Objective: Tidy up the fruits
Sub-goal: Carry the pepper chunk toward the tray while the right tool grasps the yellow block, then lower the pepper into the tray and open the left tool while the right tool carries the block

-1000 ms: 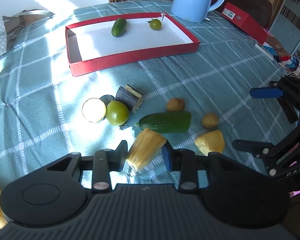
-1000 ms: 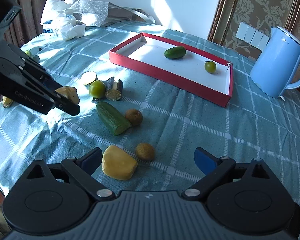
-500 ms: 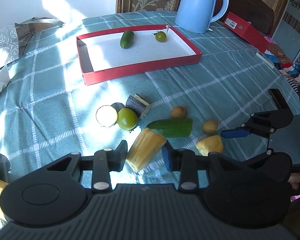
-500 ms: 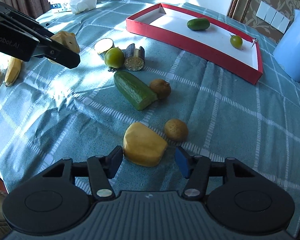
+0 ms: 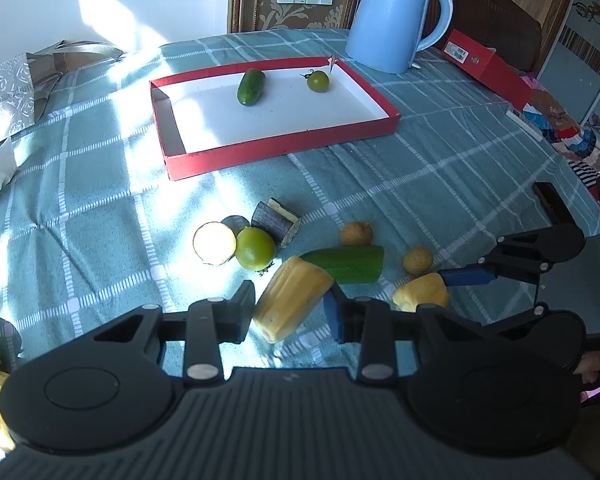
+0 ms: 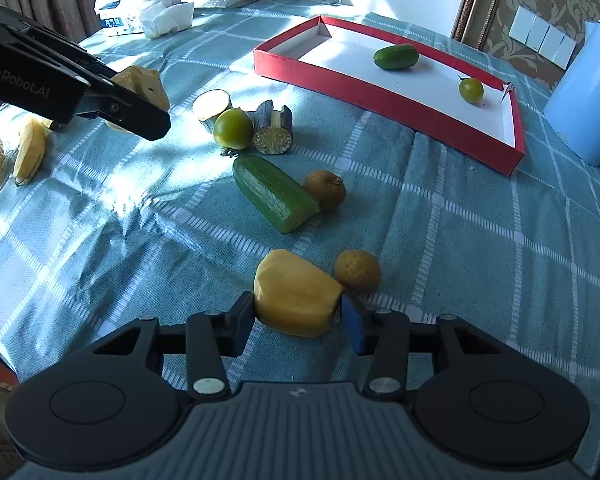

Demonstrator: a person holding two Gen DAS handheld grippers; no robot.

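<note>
From the left wrist view, the left tongs (image 5: 290, 310) are clamped narrowly on a ribbed yellow fruit piece (image 5: 293, 304), which is tilted and lifted clear of the checked tabletop (image 5: 440, 168). Past it lie the cut cucumber (image 5: 346, 265), a green tomato (image 5: 255, 248) and two small brown fruits, while the red tray (image 5: 284, 146) farther back already holds a small cucumber (image 5: 251, 87) and a small green tomato (image 5: 318, 81). Because that piece is angled between the pads, it may well twist or slip out during the carry to the tray. From the right wrist view, the right tongs (image 6: 298, 316) have just been closing around a second yellow chunk (image 6: 296, 298) on the cloth; the left pad touches it, while the blue pad looks to be just at its edge, so the grip seems barely made. One brown fruit (image 6: 357, 271) sits touching that chunk, so a lift could nudge it rolling, and a soft chunk squeezed off-centre could squirt free.
</note>
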